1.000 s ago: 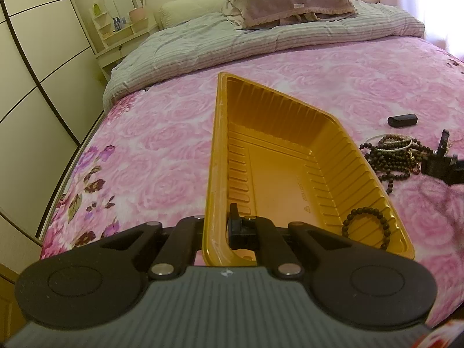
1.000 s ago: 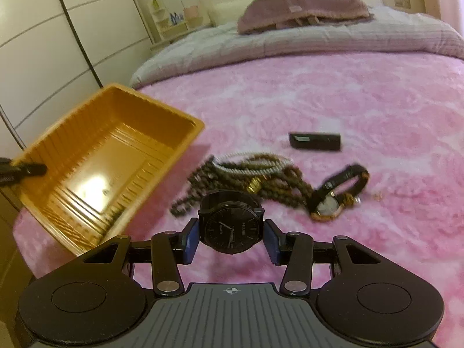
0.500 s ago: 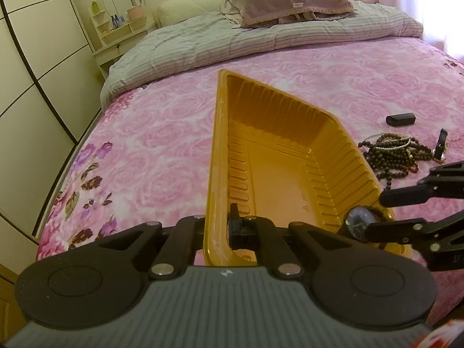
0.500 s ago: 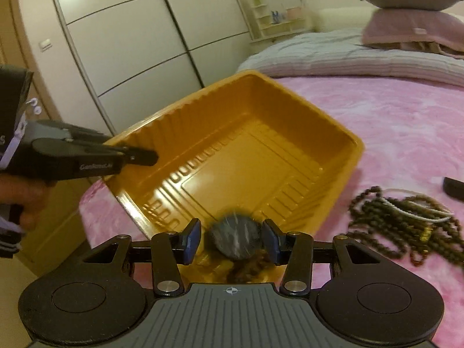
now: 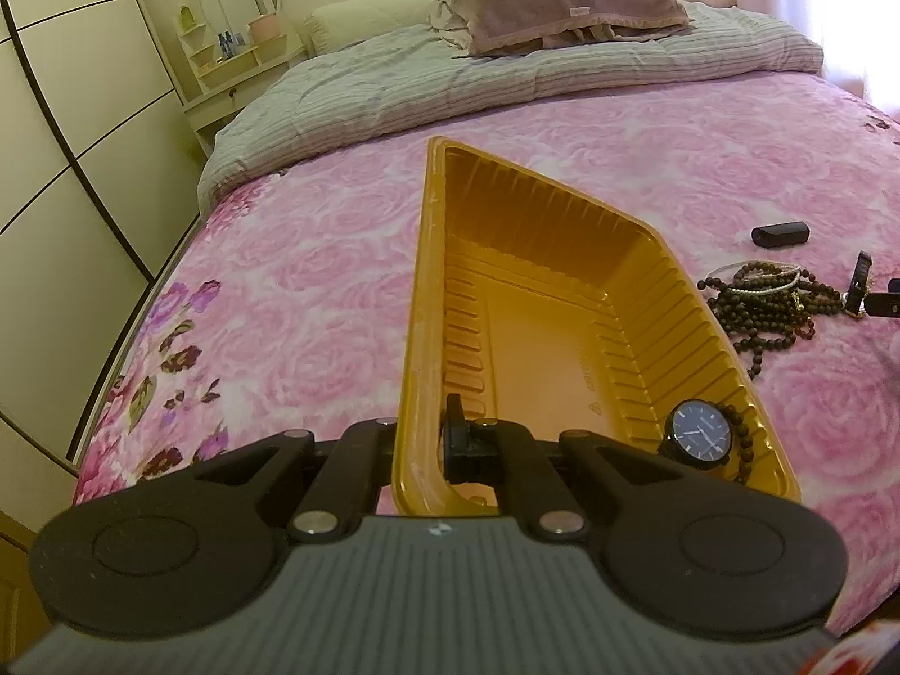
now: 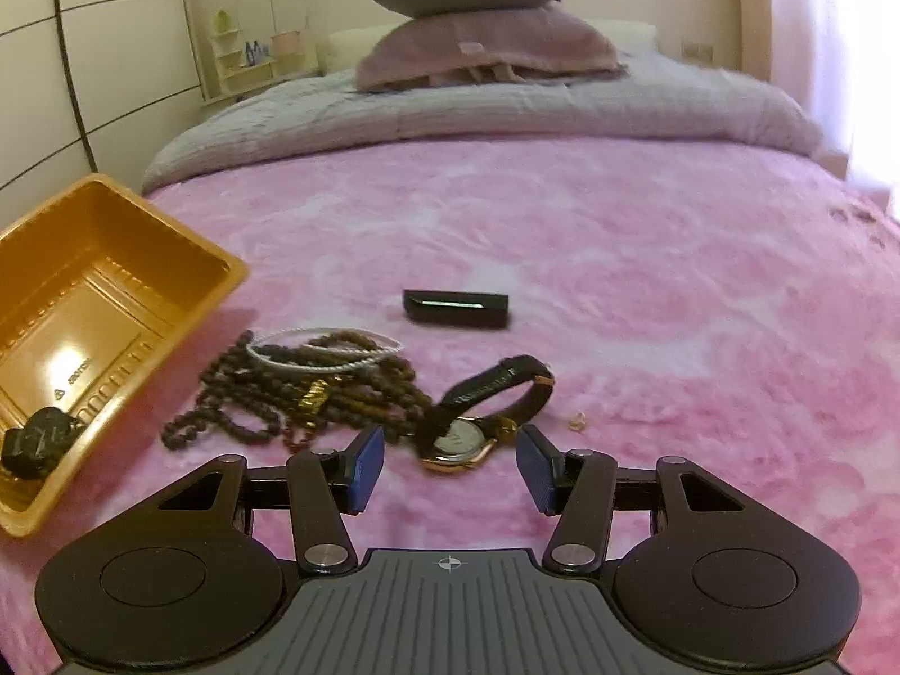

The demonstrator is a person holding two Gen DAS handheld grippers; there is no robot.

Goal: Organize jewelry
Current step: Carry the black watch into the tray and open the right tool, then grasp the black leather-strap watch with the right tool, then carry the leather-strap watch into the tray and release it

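Our left claw (image 5: 433, 444) pinches the near rim of the orange tray (image 5: 419, 281), one finger inside the wall and one outside, pressed together on the plastic. Just right of that grip, in the tray's near right corner, lies the black watch (image 5: 699, 434) with a beaded bracelet (image 5: 741, 439) curled against it. The right wrist view shows this corner only as a dark lump far to the left of our right claw (image 6: 450, 469).

That claw is spread wide with nothing between its blue pads (image 6: 365, 467), which hover over the pink bedspread (image 6: 647, 259). Right ahead of them, within the gap, sits a gold-cased watch (image 6: 467, 439) with its dark strap arched upward. The left view shows of it only a thin dark strap near the frame's right edge.

Just left of the gold watch, a tangle of dark beaded necklaces (image 6: 304, 388) with a white cord across it lies between that watch and the tray's far right wall. Beyond the tangle rests a small black box (image 6: 455, 309), apart from it.

To the right of our right claw the bedspread runs open toward the bed's edge. Farther ahead, a grey striped quilt (image 6: 478, 107) and stacked pillows (image 6: 478, 22) close off the far end.
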